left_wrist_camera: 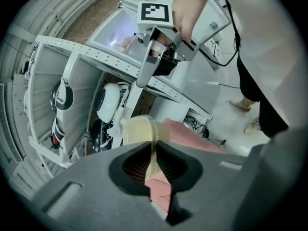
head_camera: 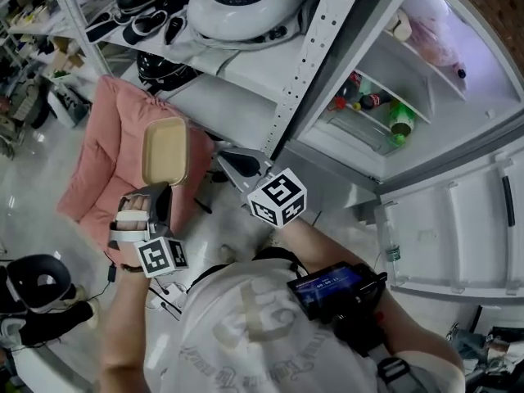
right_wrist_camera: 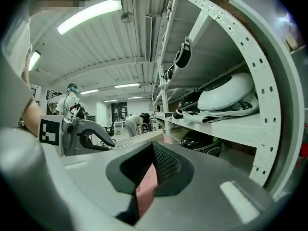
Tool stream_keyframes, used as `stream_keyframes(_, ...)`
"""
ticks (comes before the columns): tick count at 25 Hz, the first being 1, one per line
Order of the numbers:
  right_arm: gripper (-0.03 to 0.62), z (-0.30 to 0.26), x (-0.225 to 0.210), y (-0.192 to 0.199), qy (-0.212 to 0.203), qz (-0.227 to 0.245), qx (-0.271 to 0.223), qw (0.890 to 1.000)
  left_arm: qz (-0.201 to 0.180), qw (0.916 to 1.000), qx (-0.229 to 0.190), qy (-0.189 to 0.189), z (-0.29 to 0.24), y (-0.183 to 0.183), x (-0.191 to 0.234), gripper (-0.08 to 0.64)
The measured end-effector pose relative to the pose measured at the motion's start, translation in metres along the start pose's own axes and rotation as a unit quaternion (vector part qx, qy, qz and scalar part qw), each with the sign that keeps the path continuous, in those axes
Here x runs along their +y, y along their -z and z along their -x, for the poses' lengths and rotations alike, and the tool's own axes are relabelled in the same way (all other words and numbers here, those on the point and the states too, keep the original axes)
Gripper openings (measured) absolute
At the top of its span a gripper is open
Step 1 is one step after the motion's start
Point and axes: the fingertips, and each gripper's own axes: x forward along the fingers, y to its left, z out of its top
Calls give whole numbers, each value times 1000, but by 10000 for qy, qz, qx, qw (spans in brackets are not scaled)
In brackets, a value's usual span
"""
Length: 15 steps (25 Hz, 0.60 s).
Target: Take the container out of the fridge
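A flat tan container with rounded corners is held out in the air over a pink cushion, well left of the open fridge. My left gripper is shut on its near rim. In the left gripper view the thin translucent rim runs between the closed jaws and the container stands beyond them. My right gripper hangs just right of the container, jaws together with nothing in them. The right gripper view shows those closed jaws, with the left gripper off to the left.
The fridge's shelves hold bottles and a green cup; its door swings open at lower right. A white perforated shelf rack with helmets stands between fridge and pink cushion. People work in the far room.
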Motion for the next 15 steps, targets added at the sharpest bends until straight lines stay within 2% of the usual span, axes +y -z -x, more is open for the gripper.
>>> stream_keyframes(7, 6, -25, 30, 5, -430, 47, 85, 9990, 277, 9991, 302, 73, 11, 32, -6, 37)
stream_keyframes(15, 6, -35, 33, 10, -557, 55, 138, 9983, 357, 9987, 327, 134, 8, 32, -6, 37)
